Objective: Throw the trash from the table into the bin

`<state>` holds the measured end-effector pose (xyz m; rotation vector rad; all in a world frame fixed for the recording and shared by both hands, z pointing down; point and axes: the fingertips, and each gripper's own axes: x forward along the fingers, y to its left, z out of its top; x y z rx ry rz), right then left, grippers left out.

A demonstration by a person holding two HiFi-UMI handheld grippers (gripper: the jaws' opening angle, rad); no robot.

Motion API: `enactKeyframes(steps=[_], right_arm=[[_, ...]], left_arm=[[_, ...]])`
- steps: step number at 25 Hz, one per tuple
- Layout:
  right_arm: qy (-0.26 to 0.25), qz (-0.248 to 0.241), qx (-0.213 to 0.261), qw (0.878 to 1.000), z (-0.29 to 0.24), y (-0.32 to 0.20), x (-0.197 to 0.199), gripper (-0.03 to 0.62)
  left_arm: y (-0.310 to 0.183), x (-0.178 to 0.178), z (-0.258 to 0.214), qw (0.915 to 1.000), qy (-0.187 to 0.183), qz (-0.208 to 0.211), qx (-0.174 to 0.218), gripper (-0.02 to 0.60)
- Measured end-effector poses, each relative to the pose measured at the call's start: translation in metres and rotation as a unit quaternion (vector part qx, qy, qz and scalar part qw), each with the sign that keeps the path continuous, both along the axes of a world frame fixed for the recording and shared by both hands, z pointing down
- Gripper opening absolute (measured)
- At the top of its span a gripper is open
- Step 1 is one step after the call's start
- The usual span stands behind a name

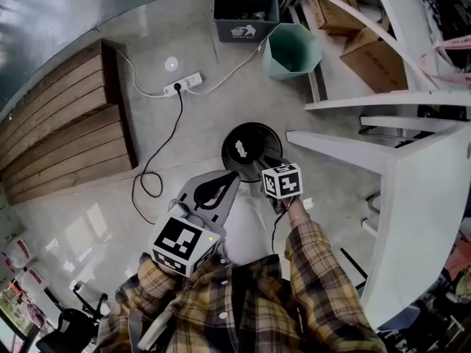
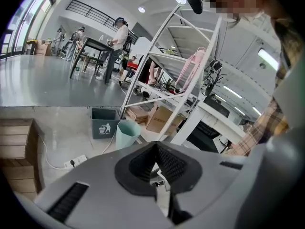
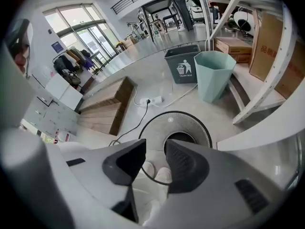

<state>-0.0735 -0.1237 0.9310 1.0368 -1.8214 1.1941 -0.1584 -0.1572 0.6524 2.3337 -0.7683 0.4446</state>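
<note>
Trash: a crumpled white scrap (image 1: 241, 149), lying inside the black mesh bin (image 1: 261, 133) on the concrete floor, just beside the corner of the white table (image 1: 419, 219). Judged already disposed of, with nothing between the pads above it. Impossible to tell from these views about any further trash on the table.

Right gripper (image 3: 155, 149): jaws apart and empty, showing through the gap only the mesh and two white rounded shapes (image 3: 164, 174), probably shoe tips. Held directly over the bin's near rim, presumably to let a release fall inside rather than onto the floor. Pointed steeply downward, marker cube (image 1: 282, 181) uppermost, at the end of a plaid-sleeved forearm (image 1: 316, 263) stretched forward from the body.

Left gripper (image 2: 155, 146): pads closed tip to tip on nothing. Held aside, close to the torso and near the bin's rim on the side opposite the table, probably to leave the drop path free. Tilted only mildly downward, hence looking across the room rather than into the bin, past a dark grey bin (image 2: 105, 123) with a recycling mark and a pale green bin (image 2: 127, 133) toward white shelving (image 2: 190, 70).

Further out on the floor: a power strip (image 1: 182, 85) with trailing cable, a wooden platform (image 1: 62, 123), cardboard boxes (image 1: 375, 61) under the shelving.

Stage, as a judgement: end of one drop, calling next for a lift clear of the rim and a turn back toward the table.
</note>
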Motion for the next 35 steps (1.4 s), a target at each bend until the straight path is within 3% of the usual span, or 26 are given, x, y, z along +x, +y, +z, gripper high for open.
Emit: enactKeyframes(steps=[9, 14, 17, 22, 26, 35], right_arm=[[-0.014, 0.048, 0.017, 0.999, -0.19, 0.01, -0.008, 0.11], [-0.027, 0.061, 0.083, 0.994, -0.301, 0.012, -0.007, 0.096], [-0.035, 0.087, 0.148, 0.985, -0.362, 0.007, 0.01, 0.091], [-0.05, 0.142, 0.24, 0.959, -0.455, 0.027, 0.066, 0.091], [-0.045, 0.157, 0.304, 0.939, -0.518, 0.057, 0.117, 0.089], [0.007, 0.165, 0.386, 0.908, -0.61, 0.169, 0.249, 0.057]], left_arm=[[0.008, 0.0, -0.18, 0.9992, 0.004, 0.036, 0.019, 0.008], [0.019, 0.014, -0.258, 0.996, 0.015, 0.073, 0.048, 0.008], [0.02, 0.032, -0.283, 0.9923, 0.019, 0.099, 0.072, 0.008], [0.041, 0.087, -0.323, 0.9853, 0.032, 0.132, 0.102, 0.008], [0.071, 0.141, -0.354, 0.9793, 0.054, 0.148, 0.128, 0.008], [0.187, 0.288, -0.395, 0.9669, 0.104, 0.183, 0.144, 0.008]])
